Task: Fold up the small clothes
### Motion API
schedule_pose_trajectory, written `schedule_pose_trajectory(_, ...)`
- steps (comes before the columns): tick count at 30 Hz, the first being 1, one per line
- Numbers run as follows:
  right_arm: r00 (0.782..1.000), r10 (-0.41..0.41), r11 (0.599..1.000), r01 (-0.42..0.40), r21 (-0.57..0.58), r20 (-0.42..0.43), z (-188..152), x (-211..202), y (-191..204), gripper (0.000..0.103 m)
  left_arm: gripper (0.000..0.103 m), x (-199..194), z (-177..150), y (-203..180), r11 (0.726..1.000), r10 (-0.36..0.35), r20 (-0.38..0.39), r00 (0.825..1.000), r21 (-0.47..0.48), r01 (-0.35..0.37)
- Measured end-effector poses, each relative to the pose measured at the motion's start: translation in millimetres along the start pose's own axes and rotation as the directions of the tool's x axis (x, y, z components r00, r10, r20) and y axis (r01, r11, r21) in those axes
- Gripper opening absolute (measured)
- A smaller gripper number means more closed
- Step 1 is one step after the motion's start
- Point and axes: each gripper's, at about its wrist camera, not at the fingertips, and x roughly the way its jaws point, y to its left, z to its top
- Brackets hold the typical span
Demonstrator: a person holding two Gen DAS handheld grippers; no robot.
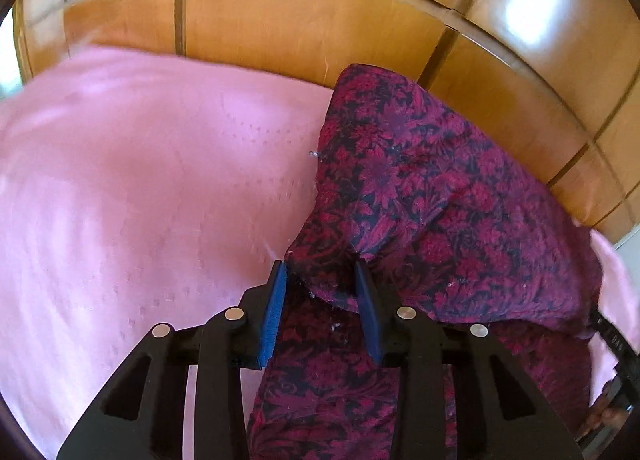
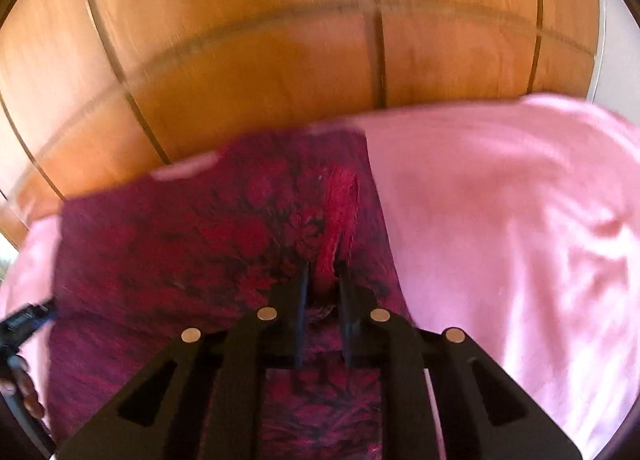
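Now the left gripper (image 1: 320, 278) pinches a bunched edge of the red flowery cloth (image 1: 432, 196) between its blue pads. Across from it, the right gripper (image 2: 323, 272) squeezes another fold of that cloth. Both lift it over the pink sheet (image 1: 140, 180), near the wooden wall (image 1: 280, 20).

**Open sheet on the outer sides, wood panels at the far edge**

In the left wrist view, bare pink sheet (image 1: 140, 188) lies open to the left of the floral cloth (image 1: 432, 196). In the right wrist view it lies open to the right. The raised cloth fills the middle. Wooden panels (image 1: 304, 24) stand along the far edge, blocking passage beyond.
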Motion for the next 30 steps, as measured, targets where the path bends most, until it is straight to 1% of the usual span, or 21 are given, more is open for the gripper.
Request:
schedule_pose_trajectory(3, 1.000, 0.007, 1.000, -0.008, 0.006, 0.020, -1.1, -2.1, -0.6, 0.017, 0.034, -23.3, -8.5, -7.3, 0.999, 0.023, 0.033, 0.999, 0.032, -0.024)
schedule_pose_trajectory(4, 1.000, 0.019, 1.000, -0.019, 0.020, 0.020, 0.2, -6.6, -2.2, 0.020, 0.034, -34.5, -13.8, -9.3, 0.998, 0.025, 0.041, 0.999, 0.052, -0.027)
schedule_pose_trajectory(5, 0.999, 0.024, 0.999, -0.025, 0.027, 0.021, 0.0, -8.7, -4.6, 0.027, 0.035, -44.1, -19.3, -9.9, 0.997, 0.022, 0.053, 0.998, 0.068, -0.025)
schedule_pose_trajectory(6, 0.999, 0.030, 0.999, -0.031, 0.035, 0.022, -0.8, -13.2, -6.1, 0.033, 0.043, -50.6, -21.9, -8.3, 0.997, 0.018, 0.063, 0.998, 0.080, -0.023)
schedule_pose_trajectory(7, 0.999, 0.036, 0.998, -0.037, 0.041, 0.024, -3.0, -20.1, -7.1, 0.051, 0.047, -61.2, -28.7, -6.9, 0.995, 0.015, 0.080, 0.997, 0.093, -0.022)
schedule_pose_trajectory(8, 0.998, 0.057, 0.997, -0.058, 0.049, 0.031, -6.3, -29.3, -9.7, 0.060, 0.050, -74.7, -38.6, -7.0, 0.993, 0.011, 0.103, 0.995, 0.114, -0.023)
schedule_pose_trajectory(10, 0.995, 0.090, 0.995, -0.092, 0.047, 0.031, -14.3, -42.4, -14.5, 0.060, 0.050, -94.8, -56.6, -3.9, 0.987, 0.011, 0.127, 0.992, 0.159, -0.031)
schedule_pose_trajectory(13, 0.994, 0.111, 0.993, -0.111, 0.030, -0.004, -35.2, -60.0, -22.5, 0.064, 0.050, -108.9, -73.6, 2.4, 0.981, 0.004, 0.133, 0.991, 0.193, -0.030)
schedule_pose_trajectory(15, 0.990, 0.135, 0.991, -0.133, 0.033, -0.042, -55.6, -70.5, -30.6, 0.064, 0.050, -114.8, -82.7, 6.9, 0.975, 0.009, 0.130, 0.991, 0.218, -0.038)
schedule_pose_trajectory(20, 0.978, 0.168, 0.986, -0.165, 0.034, -0.127, -107.5, -95.4, -49.6, 0.064, 0.050, -127.6, -112.6, 21.8, 0.969, 0.023, 0.117, 0.993, 0.241, -0.051)
schedule_pose_trajectory(22, 0.975, 0.170, 0.985, -0.169, 0.024, -0.143, -123.2, -104.8, -52.2, 0.064, 0.050, -131.9, -122.3, 26.6, 0.970, 0.023, 0.103, 0.994, 0.238, -0.047)
schedule_pose_trajectory(24, 0.967, 0.191, 0.981, -0.189, 0.028, -0.168, -140.7, -114.7, -53.2, 0.062, 0.050, -136.0, -133.2, 31.1, 0.970, 0.027, 0.096, 0.995, 0.239, -0.049)
schedule_pose_trajectory(28, 0.958, 0.209, 0.977, -0.211, 0.011, -0.195, -159.3, -125.0, -49.9, 0.056, 0.050, -141.8, -149.0, 36.8, 0.967, 0.040, 0.086, 0.995, 0.248, -0.061)
schedule_pose_trajectory(30, 0.956, 0.210, 0.977, -0.215, -0.002, -0.203, -163.2, -129.0, -47.3, 0.056, 0.050, -144.3, -155.7, 39.4, 0.966, 0.048, 0.081, 0.996, 0.250, -0.067)
